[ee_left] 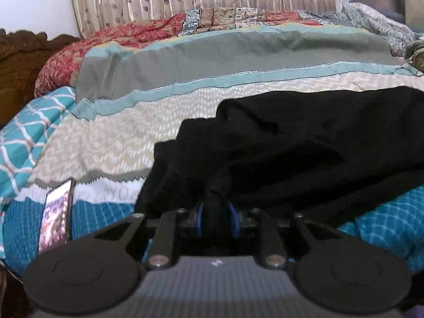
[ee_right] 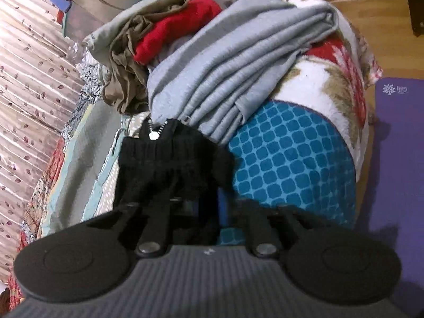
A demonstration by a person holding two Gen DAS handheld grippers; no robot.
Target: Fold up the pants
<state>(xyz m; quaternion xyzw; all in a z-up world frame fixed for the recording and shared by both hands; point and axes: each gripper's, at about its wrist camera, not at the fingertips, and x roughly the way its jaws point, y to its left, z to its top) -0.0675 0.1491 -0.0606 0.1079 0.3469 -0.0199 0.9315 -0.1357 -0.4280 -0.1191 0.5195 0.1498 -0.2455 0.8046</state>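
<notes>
On the bed [ee_left: 185, 122], black pants [ee_left: 304, 143] lie bunched, no finished fold evident. Left claw [ee_left: 218, 212] is clamped on a gathered edge; right claw [ee_right: 196, 206] appears clamped on the zipper end [ee_right: 169, 153]. Judged early: folding largely remains

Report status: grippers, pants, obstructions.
Left gripper shut on black fabric pants. Right gripper shut on pants' ribbed zippered end. Pants bunched, unfolded. Folded grey blanket close ahead of right.
</notes>
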